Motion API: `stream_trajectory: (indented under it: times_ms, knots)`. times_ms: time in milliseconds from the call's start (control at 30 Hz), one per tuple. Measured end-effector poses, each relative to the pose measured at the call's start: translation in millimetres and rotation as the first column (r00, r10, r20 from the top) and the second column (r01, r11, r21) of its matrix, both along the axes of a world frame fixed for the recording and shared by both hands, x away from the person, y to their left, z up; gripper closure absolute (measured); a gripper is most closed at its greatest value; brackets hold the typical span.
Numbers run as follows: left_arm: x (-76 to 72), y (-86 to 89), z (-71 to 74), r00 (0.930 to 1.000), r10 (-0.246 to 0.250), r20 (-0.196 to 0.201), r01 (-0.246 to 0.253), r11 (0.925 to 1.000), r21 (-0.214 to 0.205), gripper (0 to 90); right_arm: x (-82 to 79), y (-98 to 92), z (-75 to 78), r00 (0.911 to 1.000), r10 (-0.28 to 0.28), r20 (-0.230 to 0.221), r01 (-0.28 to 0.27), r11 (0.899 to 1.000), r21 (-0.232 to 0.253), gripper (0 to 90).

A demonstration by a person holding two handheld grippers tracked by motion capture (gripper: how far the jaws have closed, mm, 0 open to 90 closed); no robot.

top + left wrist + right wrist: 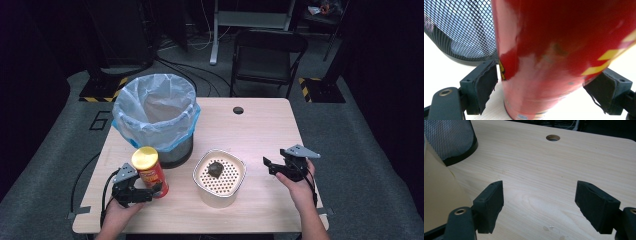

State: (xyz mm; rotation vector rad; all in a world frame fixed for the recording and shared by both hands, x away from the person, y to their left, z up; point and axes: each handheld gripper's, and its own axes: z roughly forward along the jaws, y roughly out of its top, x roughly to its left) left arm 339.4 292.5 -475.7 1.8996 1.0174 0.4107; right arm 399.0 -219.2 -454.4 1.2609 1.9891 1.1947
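The left gripper [145,192] is straddling the red chip can [150,171], its pads [485,85] flanking the base, contact unclear; the can is standing at the mesh bin's [156,117] six o'clock. The right gripper [272,166] is hovering wide open and empty at three o'clock of the white strainer bowl [220,177] on the table [260,130]

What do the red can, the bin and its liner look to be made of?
Red can: glossy printed tube, probably coated cardboard, judging by its sheen; yellow lid looks plastic. Bin: black wire mesh, likely metal. Liner: thin translucent plastic film, crinkled over the rim.
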Motion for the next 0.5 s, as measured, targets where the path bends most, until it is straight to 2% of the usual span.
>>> stream_trajectory:
  times_ms: [100, 133, 200, 267, 400, 500]
  knots:
    - [0.4, -0.2, -2.4, 1.0000, -0.003, 0.001, 0.003, 1.0000, 0.001, 15.6, 0.1, -1.2, -2.5, 1.0000, -0.004, -0.006, 0.004, 1.000, 0.002, 22.9]
    - [0.7, -0.9, -5.3, 0.9999, -0.017, 0.000, 0.017, 0.9996, 0.023, 16.2, 0.4, -2.5, -4.2, 0.9999, -0.007, -0.010, 0.007, 1.000, 0.003, 22.9]
    - [0.4, -2.5, -6.5, 0.9999, -0.014, -0.002, 0.014, 0.9994, 0.030, 16.4, 0.4, -3.2, -4.7, 0.9999, -0.011, -0.012, 0.011, 1.000, 0.004, 22.9]
    - [-0.5, -4.3, -7.7, 0.9999, -0.008, 0.013, 0.007, 0.9986, 0.052, 18.3, 0.4, -4.5, -6.3, 0.9997, -0.016, -0.016, 0.016, 1.000, 0.009, 22.9]
    - [-0.2, -3.8, -9.8, 0.9995, -0.016, 0.027, 0.015, 0.9978, 0.064, 21.4, 0.5, -4.2, -8.8, 0.9995, -0.018, -0.027, 0.018, 1.000, 0.011, 22.9]
    - [-1.6, -4.9, -9.8, 0.9995, -0.007, 0.032, 0.005, 0.9977, 0.068, 22.1, 1.0, -3.5, -12.4, 0.9993, -0.016, -0.033, 0.015, 1.000, -0.008, 22.9]
